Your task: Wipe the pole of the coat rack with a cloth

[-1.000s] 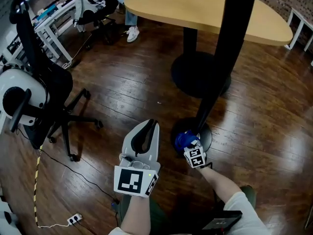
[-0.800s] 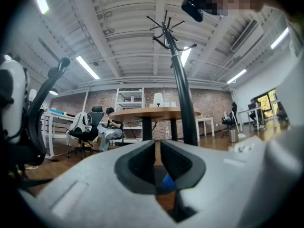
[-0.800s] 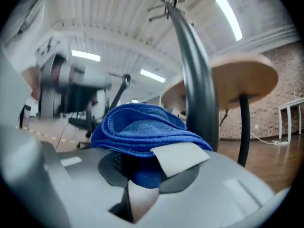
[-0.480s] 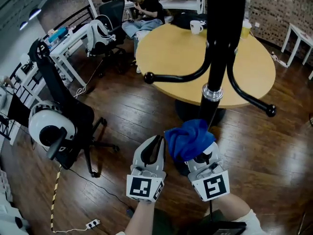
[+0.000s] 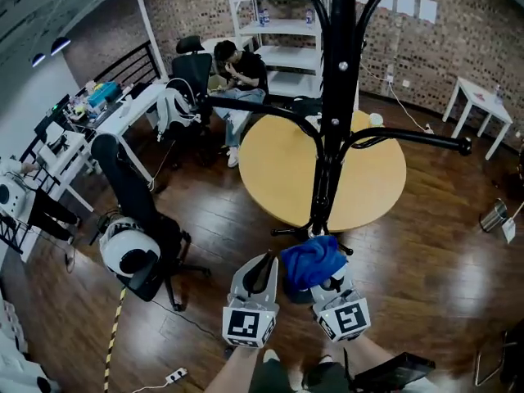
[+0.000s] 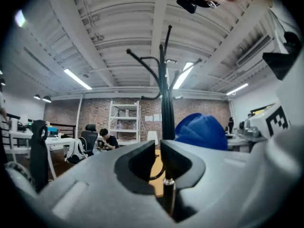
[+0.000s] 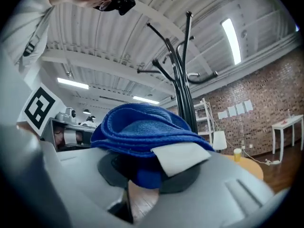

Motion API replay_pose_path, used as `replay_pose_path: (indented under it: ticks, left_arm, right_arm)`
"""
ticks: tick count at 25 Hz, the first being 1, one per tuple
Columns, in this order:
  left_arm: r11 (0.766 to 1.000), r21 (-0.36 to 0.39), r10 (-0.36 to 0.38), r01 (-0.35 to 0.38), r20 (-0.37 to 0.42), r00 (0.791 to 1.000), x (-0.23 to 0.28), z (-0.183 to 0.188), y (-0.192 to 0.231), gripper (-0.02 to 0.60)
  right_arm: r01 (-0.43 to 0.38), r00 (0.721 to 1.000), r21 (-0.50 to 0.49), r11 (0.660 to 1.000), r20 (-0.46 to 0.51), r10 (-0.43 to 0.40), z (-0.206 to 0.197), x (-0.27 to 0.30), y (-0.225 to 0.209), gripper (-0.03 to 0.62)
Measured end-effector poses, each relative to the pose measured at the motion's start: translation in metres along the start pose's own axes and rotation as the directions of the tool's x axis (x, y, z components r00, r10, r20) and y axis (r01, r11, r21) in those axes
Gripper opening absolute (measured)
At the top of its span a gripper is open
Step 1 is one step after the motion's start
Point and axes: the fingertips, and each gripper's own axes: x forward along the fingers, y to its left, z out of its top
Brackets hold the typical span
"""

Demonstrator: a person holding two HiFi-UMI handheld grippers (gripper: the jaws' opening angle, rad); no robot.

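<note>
Dark brown plank flooring (image 5: 426,252) with a glossy sheen runs through a brick-walled office (image 5: 458,39). On it stand a round tan wooden table (image 5: 278,170), a tall white metal shelf unit (image 5: 278,23), a black wheeled office chair (image 5: 131,195) and a small white side table (image 5: 483,101). A person in dark clothes (image 5: 241,72) sits at the far desks.

Close in front rises the black metal pole of the coat rack (image 5: 332,137), its curved arms branching outward. The right gripper (image 5: 325,279) has its jaws clamped on a folded blue terry cloth (image 5: 311,260), which bulges over the jaw tips and sits low against the pole; actual contact cannot be made out. The left gripper (image 5: 263,262), just beside it, has its jaws pressed nearly together with nothing between them, pointing up along the pole (image 6: 167,108).
</note>
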Motion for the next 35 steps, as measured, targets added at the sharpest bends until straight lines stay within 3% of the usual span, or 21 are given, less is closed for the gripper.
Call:
replay_pose_path:
  ticks: [4,8,15,26,35]
  left_arm:
    - [0.999,0.048,-0.021,0.017,0.071,0.997,-0.017,0.067,-0.017,0.033]
    - [0.994,0.073,-0.083,0.076,0.104,0.991,-0.031,0.095,-0.047,0.032]
    - [0.994,0.092,-0.069,0.058,0.119,0.991,-0.105,0.152,-0.109,0.034]
    - [0.998,0.051,-0.047,0.041,0.129,0.991,-0.203,0.154,-0.222,0.033]
    - [0.997,0.078,-0.026,0.015,0.137,0.99,-0.233,0.166,-0.245,0.034]
  right_arm:
    - [0.046,0.999,-0.05,0.998,0.027,-0.045,0.066,-0.016,0.007,0.103]
    - [0.104,0.993,-0.064,0.993,0.056,-0.101,0.103,-0.049,0.001,0.103]
    - [0.119,0.993,-0.092,0.989,-0.009,-0.12,0.17,-0.131,0.024,0.103]
    - [0.105,0.993,-0.087,0.991,-0.04,-0.109,0.193,-0.274,0.055,0.103]
    - [0.081,0.996,-0.054,0.995,-0.019,-0.082,0.21,-0.305,0.071,0.103]
